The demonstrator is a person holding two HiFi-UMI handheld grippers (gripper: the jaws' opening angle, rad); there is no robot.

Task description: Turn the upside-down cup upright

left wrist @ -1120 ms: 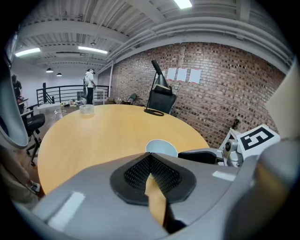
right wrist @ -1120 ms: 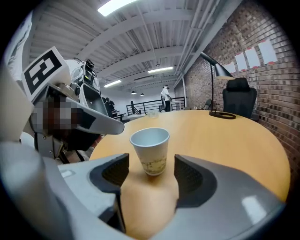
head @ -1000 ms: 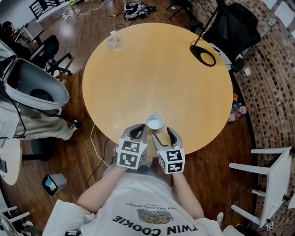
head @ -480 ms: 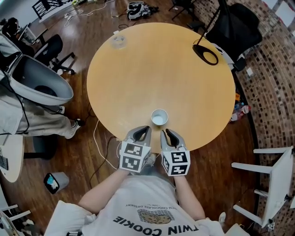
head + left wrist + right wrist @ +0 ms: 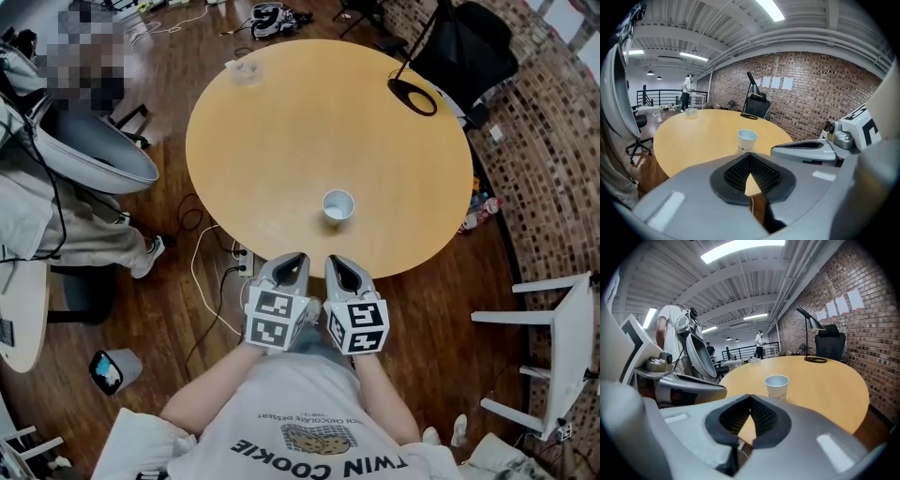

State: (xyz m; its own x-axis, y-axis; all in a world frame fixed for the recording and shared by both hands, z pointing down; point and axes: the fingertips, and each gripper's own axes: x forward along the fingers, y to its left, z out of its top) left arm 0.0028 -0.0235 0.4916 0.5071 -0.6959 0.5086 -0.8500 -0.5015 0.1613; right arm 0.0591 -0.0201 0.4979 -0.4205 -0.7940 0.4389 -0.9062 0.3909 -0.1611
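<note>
White paper cup (image 5: 338,205): stands upright, mouth up, on the round light-wood surface (image 5: 281,131), in the near half and right of centre. Nothing touches it.

Left gripper (image 5: 292,263): jaws clenched tip to tip with nothing between them. It is held off the near edge of the surface, over the dark wooden floor (image 5: 441,319). The cup is ahead of it and clearly apart.

Right gripper (image 5: 339,265): jaws have just been closing and now meet, empty. It sits just beside the left gripper, the two marker cubes side by side. In the right gripper view the cup is ahead, beyond the jaw tips and not in contact.

Also on the surface: black ring-shaped lamp base (image 5: 412,97) at the far right edge, and a small clear plastic container (image 5: 246,68) at the far left edge. Both are well apart from the cup.
</note>
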